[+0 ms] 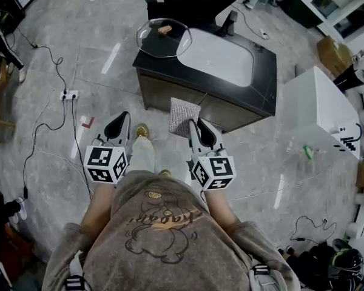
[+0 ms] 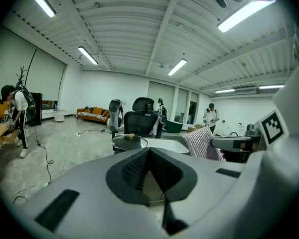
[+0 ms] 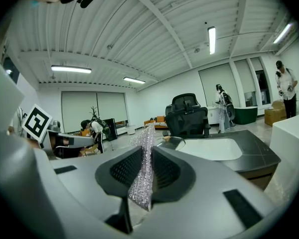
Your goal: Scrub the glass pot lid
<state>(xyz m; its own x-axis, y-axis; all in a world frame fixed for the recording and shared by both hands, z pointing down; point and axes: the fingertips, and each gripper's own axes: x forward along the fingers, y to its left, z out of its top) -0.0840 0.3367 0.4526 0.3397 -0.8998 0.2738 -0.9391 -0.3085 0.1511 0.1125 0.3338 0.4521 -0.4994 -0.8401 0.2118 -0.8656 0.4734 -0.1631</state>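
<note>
A glass pot lid (image 1: 164, 38) with a brown knob lies on the far left corner of the dark counter (image 1: 264, 71), overhanging its edge beside the white sink (image 1: 221, 56). Nearer the person, the right gripper (image 1: 194, 126) clamps a grey scrubbing cloth (image 1: 183, 116) upright before the counter's front. The left gripper (image 1: 118, 126) hangs over the floor, carrying nothing.

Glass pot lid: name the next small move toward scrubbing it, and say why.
Probably carry the right tool forward and left to the glass pot lid. It clamps the scrubbing cloth, yet hangs short of the black counter, where the lid lies on the far left corner.
</note>
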